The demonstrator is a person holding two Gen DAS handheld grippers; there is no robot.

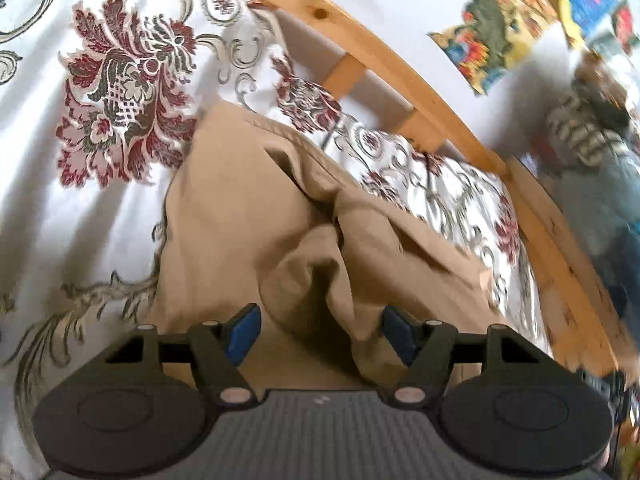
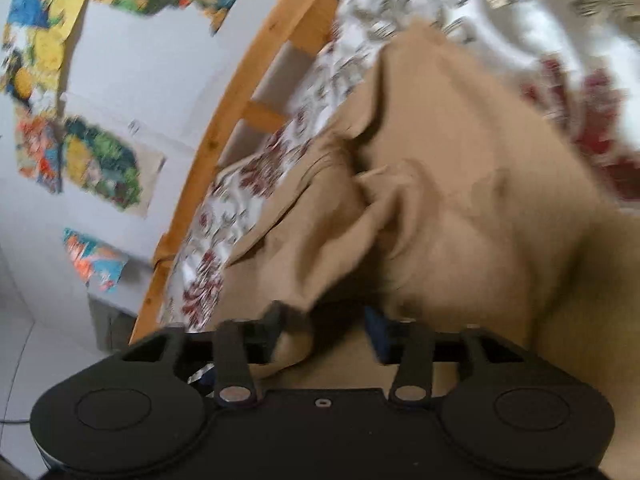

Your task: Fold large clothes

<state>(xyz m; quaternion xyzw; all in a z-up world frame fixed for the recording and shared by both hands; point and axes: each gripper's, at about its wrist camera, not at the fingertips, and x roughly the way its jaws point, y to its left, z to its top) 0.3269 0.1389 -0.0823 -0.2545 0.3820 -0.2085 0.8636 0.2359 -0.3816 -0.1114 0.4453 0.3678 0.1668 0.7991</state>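
A large tan garment [image 1: 256, 208] lies bunched on a bed with a white floral bedspread [image 1: 92, 92]. In the left wrist view my left gripper [image 1: 320, 330] is open, its blue pads [image 1: 242, 334] standing apart on either side of a raised fold of the tan cloth. In the right wrist view the same tan garment [image 2: 460, 168] fills the middle. My right gripper [image 2: 324, 328] is open too, with a hanging fold of the cloth between its jaws and draped over the left finger [image 2: 272, 332].
A wooden bed rail [image 1: 380, 52] runs along the far side of the bed, and shows in the right wrist view [image 2: 236, 120]. Behind it is a white wall with colourful pictures [image 2: 100, 160]. Blurred objects [image 1: 592, 128] stand past the rail at right.
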